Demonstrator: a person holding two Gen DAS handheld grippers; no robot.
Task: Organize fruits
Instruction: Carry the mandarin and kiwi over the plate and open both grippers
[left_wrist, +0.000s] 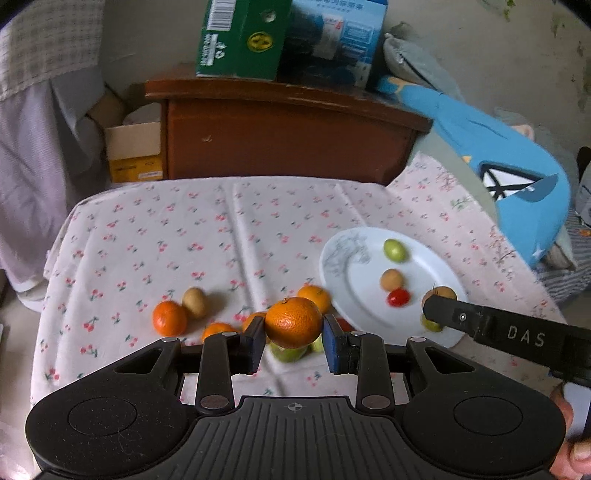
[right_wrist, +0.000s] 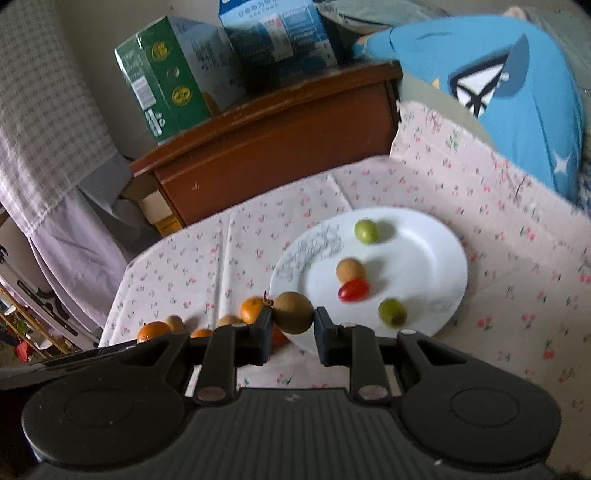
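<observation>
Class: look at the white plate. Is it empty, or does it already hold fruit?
Not empty. The white plate holds two green fruits, a tan round fruit and a red tomato-like fruit.

plate (right_wrist: 436, 254): glossy ceramic | tablecloth (left_wrist: 147, 236): matt cloth | cabinet (left_wrist: 280, 140): wood

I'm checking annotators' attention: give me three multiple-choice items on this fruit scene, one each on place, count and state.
1. Where does the red tomato lie? A on the cloth B on the plate C on the cabinet
2. How many fruits lie on the plate? A two B four C seven
3. What does the left gripper hold? A an orange B nothing C a green fruit

Answers: 1 B, it rests on the white plate. 2 B, two green, one tan, one red. 3 A, its fingers clamp the orange.
</observation>
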